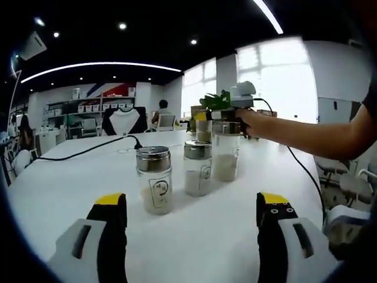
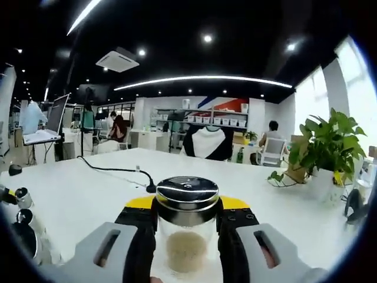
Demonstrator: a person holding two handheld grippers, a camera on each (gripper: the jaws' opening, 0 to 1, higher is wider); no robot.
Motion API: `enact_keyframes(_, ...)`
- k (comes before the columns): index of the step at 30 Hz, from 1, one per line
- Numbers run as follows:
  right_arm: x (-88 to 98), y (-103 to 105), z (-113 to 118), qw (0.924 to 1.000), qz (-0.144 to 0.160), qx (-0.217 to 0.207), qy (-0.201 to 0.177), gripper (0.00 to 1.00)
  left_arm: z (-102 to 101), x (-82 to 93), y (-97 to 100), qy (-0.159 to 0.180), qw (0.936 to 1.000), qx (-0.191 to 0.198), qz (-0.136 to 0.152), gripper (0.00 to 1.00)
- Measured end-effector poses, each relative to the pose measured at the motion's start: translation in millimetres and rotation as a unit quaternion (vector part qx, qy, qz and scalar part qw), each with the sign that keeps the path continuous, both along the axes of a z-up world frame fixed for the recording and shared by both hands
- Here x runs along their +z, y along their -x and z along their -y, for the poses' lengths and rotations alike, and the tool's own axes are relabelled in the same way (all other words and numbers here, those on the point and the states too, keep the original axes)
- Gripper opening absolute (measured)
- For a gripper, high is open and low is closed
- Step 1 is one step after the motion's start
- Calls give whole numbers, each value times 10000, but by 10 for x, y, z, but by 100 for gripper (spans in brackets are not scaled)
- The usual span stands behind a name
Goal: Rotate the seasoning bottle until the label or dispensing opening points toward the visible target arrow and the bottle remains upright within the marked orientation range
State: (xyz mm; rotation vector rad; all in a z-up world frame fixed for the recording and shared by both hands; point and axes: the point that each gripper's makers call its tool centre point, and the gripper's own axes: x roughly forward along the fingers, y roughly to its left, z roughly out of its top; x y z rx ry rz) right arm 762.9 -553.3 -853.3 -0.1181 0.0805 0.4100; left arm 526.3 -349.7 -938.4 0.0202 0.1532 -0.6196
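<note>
The right tongs have the seasoning bottle pinched between their jaws, closed on the glass just under the metal cap. In the left gripper view the same bottle stands tallest of a short row on the white bench, out towards one o'clock, with the person's hand reaching in from three o'clock above it. Two more shakers stand nearer: one just beside it, another at about eleven o'clock from the left tongs, which hang wide open and hold nothing.

I would judge the bottle light, being only partly filled with pale grains, but stiff and slick: smooth glass under hard jaws could slip or twist unevenly. It looks breakable too, so firm rather than hard pressure seems wise. Holding on the glass shoulder below the cap looks sound, as it keeps the bottle upright while turning. I can make out no target arrow, and the neighbouring shaker stands close enough to be knocked.
</note>
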Motion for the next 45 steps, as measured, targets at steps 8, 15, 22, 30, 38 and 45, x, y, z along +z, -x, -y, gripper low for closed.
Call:
enact_keyframes(8,-7,318,176,9999,1,-131,-82,37,66,37,114,-15,9999,-84,64,96)
enact_keyframes(15,-20,642,318,9992,-9,-321,-229,37,162,40,211,-30,9997,-215,113,96)
enact_keyframes(22,-30,982,362,9993,84,-359,54,37,259,14,284,16,9990,-431,62,88)
enact_keyframes(30,-16,1399,314,9992,113,-380,-41,37,481,125,379,402,9957,-810,194,81)
enact_keyframes(38,-36,1801,164,9990,-19,-321,-297,37,550,128,362,368,9950,-907,192,78)
enact_keyframes(45,-58,2081,-177,9980,-154,325,-518,37,617,105,347,201,9929,-1154,228,73)
